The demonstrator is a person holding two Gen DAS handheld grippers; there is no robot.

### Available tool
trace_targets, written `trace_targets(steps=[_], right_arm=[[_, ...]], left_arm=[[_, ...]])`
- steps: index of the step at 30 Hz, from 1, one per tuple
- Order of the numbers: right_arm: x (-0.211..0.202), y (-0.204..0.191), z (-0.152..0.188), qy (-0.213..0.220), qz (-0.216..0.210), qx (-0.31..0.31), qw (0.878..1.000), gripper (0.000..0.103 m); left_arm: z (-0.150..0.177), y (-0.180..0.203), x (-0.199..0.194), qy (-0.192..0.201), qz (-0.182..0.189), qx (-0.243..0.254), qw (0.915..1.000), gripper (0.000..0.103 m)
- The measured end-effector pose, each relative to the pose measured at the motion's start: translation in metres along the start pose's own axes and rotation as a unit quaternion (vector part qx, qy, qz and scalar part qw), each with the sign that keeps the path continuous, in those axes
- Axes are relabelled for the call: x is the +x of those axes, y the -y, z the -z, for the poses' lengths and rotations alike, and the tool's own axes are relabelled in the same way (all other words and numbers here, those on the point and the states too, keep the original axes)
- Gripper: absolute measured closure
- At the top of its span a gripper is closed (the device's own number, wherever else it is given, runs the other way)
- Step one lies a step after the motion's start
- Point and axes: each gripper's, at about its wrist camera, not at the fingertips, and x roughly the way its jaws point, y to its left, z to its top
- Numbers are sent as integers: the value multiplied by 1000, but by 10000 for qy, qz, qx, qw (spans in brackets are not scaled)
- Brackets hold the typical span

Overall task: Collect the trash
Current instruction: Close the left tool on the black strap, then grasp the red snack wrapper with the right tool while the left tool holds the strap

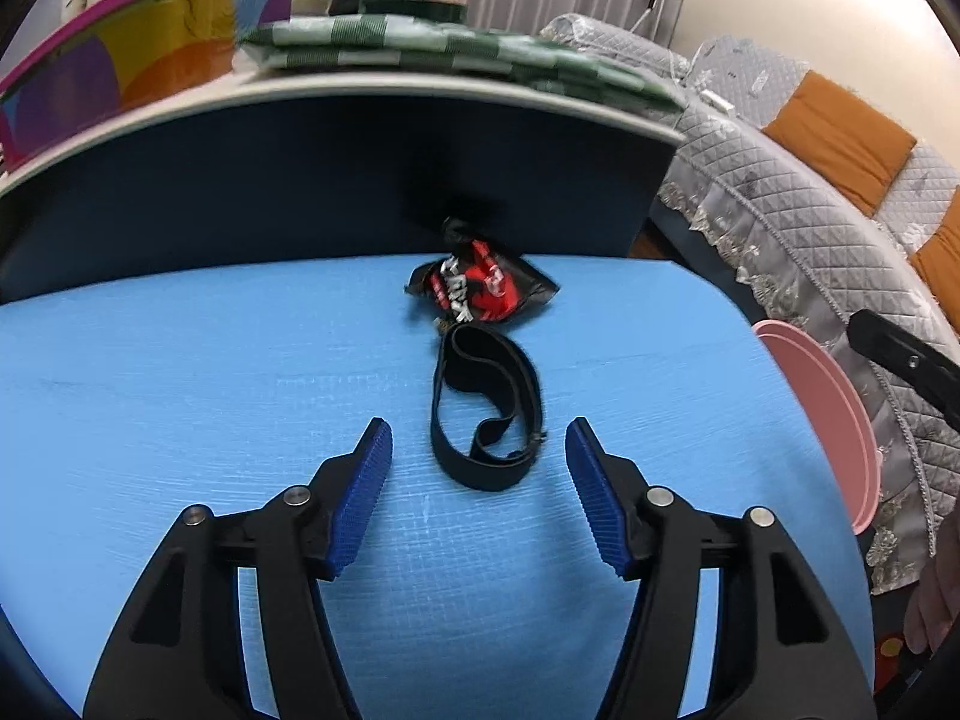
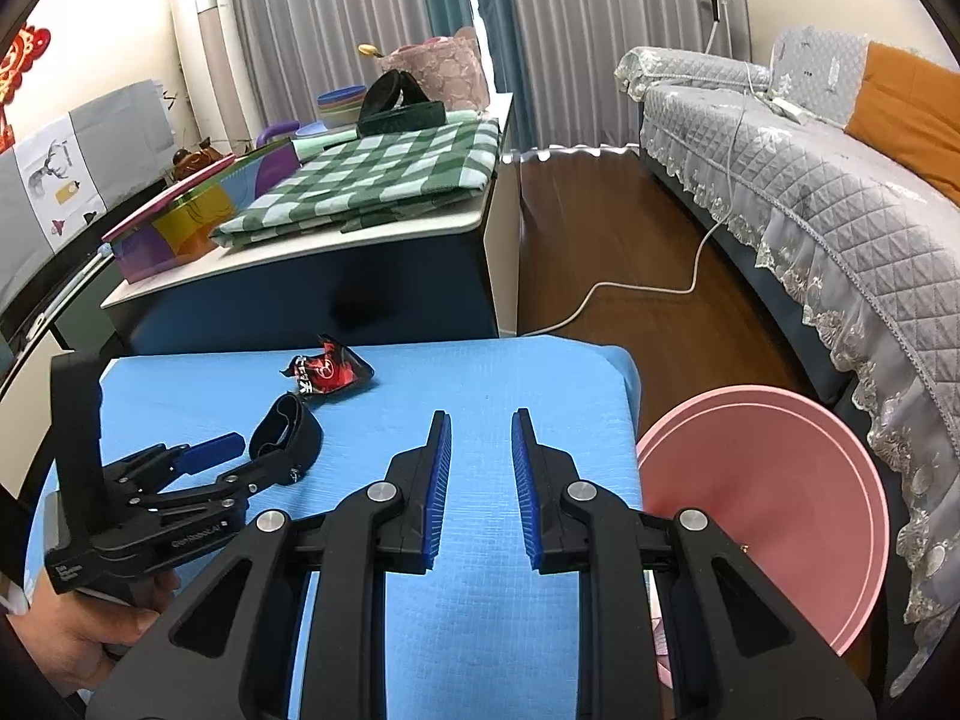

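Observation:
A crumpled red and black snack wrapper (image 1: 483,291) lies near the far edge of the blue mat (image 1: 180,396); it also shows in the right wrist view (image 2: 329,373). A black strap loop (image 1: 487,407) lies just in front of it, also seen from the right (image 2: 287,429). My left gripper (image 1: 479,450) is open, low over the mat, its jaws either side of the strap's near end. My right gripper (image 2: 480,450) is open and empty over the mat's right part. A pink bin (image 2: 774,498) stands right of the mat.
A dark blue cabinet (image 2: 312,294) stands behind the mat with a green checked cloth (image 2: 372,180) and a colourful box (image 2: 174,222) on top. A grey quilted sofa (image 2: 840,210) runs along the right. A white cable (image 2: 630,288) lies on the wooden floor.

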Motion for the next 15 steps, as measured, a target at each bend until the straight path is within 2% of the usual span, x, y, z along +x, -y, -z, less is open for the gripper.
trace_targets(steps=[2, 3, 9, 15], right_arm=[[5, -2, 0, -28, -25, 5, 10000, 81], [7, -3, 0, -36, -43, 3, 10000, 81], [26, -19, -2, -108, -174, -53, 9998, 77], [44, -47, -4, -173, -362, -272, 9988, 77]], left_arm=[[1, -3, 2, -35, 15, -48, 10000, 46], [1, -5, 3, -48, 9, -65, 10000, 54], [2, -14, -1, -62, 136, -58, 9999, 83], [3, -34, -9, -15, -89, -165, 9998, 88]])
